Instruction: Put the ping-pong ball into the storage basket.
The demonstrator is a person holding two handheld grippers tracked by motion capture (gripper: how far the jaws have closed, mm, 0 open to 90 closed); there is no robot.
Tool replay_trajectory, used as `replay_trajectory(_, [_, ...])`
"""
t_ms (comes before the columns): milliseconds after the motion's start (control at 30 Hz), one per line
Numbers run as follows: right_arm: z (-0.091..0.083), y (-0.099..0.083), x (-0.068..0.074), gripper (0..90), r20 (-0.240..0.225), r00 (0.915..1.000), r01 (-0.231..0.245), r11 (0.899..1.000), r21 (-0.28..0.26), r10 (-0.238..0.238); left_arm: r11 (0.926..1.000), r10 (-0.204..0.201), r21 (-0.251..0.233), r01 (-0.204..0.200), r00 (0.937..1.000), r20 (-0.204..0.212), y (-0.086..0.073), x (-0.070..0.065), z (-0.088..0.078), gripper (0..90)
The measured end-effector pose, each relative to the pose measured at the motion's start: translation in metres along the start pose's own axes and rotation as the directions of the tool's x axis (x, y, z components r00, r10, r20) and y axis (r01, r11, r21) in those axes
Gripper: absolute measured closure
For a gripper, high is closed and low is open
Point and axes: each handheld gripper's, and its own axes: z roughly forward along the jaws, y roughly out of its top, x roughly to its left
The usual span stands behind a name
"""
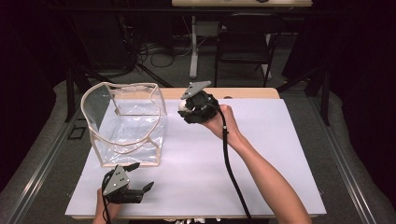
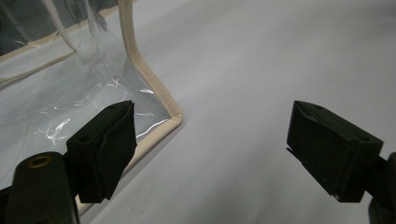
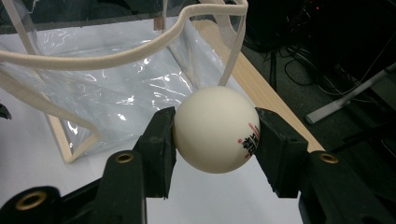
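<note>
A white ball (image 3: 215, 128) with red and black print is clamped between the two black jaws of my right gripper (image 3: 215, 140), which is shut on it. In the high view that gripper (image 1: 183, 108) hovers above the table, just right of a clear plastic bag (image 1: 126, 123) with beige trim, and the ball (image 1: 182, 106) peeks out at its tip. The bag (image 3: 116, 79) stands open-topped just beyond the ball. My left gripper (image 1: 141, 177) rests near the table's front edge, open, with nothing between its jaws. The bag's lower corner (image 2: 163, 119) lies close beside its left jaw.
A white sheet (image 1: 261, 163) covers the wooden table (image 1: 247, 93). Behind the table stand a dark chair (image 1: 243, 42), a white table leg (image 1: 193, 46) and loose cables on the floor. Black curtains close in both sides.
</note>
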Motion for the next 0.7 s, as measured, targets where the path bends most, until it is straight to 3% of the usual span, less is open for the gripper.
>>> replay_trajectory(700, [0.001,0.025,-0.002,50.8,-0.003,0.9999,0.013,1.0,-0.004,-0.013,1.0,-0.001,-0.002,0.001,1.0,-0.003,0.0,0.0,-0.001,15.9])
